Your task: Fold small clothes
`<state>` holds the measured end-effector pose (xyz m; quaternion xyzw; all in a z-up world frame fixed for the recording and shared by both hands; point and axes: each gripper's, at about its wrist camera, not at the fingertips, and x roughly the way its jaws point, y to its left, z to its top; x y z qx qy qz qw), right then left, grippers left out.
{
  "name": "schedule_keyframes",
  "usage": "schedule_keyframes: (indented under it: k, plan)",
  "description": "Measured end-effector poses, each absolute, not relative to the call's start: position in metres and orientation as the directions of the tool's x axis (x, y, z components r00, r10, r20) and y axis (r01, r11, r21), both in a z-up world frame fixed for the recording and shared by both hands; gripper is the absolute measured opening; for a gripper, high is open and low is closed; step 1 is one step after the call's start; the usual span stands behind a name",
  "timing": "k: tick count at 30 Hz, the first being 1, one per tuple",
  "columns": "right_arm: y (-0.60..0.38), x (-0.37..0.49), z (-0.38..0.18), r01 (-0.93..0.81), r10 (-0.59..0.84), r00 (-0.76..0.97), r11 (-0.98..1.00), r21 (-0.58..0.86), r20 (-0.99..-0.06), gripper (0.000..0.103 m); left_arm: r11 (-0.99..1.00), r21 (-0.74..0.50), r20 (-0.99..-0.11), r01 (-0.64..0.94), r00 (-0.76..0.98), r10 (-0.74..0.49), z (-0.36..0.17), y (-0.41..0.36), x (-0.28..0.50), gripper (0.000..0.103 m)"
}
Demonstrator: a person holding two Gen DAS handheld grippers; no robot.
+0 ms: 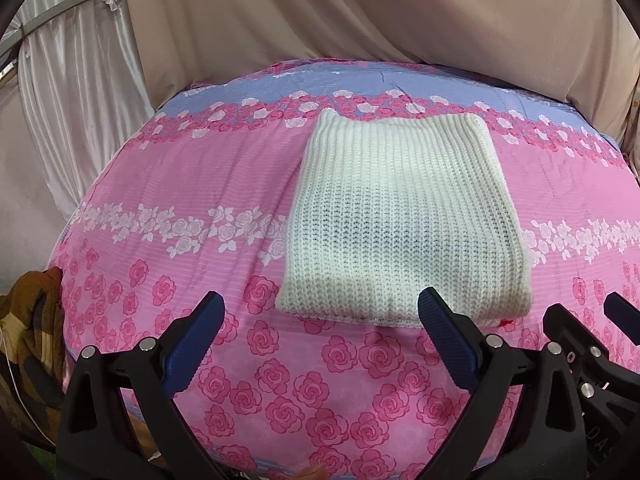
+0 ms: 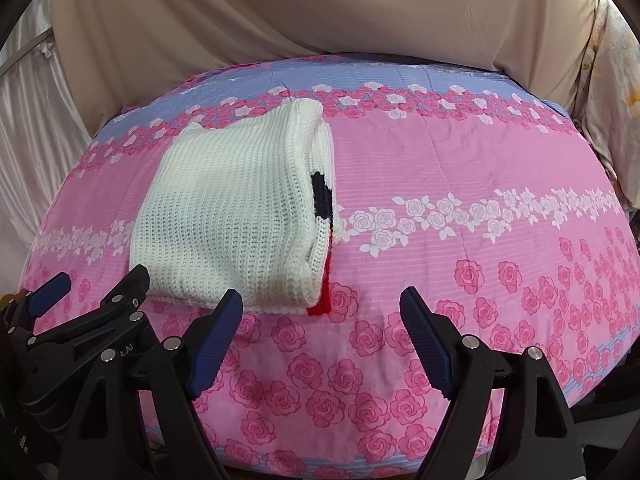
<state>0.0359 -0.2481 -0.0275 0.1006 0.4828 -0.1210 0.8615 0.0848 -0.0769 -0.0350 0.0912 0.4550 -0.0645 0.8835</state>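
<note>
A white knitted garment lies folded into a flat rectangle on the pink rose-print bed cover. In the right wrist view the garment shows a dark patch and a red strip along its right folded edge. My left gripper is open and empty, hovering just in front of the garment's near edge. My right gripper is open and empty, in front of the garment's near right corner. The right gripper also shows at the right edge of the left wrist view, and the left gripper at the left of the right wrist view.
The bed cover has a blue band at the far side. Beige draped cloth hangs behind the bed, with white satin curtain at left. A brown patterned cloth lies off the bed's left edge.
</note>
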Motion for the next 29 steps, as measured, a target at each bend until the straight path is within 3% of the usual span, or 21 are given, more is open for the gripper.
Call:
schedule_keyframes:
  k: [29]
  plan:
    - [-0.238, 0.03, -0.029, 0.353, -0.14, 0.489, 0.935, 0.048, -0.861, 0.079, 0.971, 0.122, -0.826, 0.207, 0.564, -0.016, -0.039, -0.078, 0.083, 0.096]
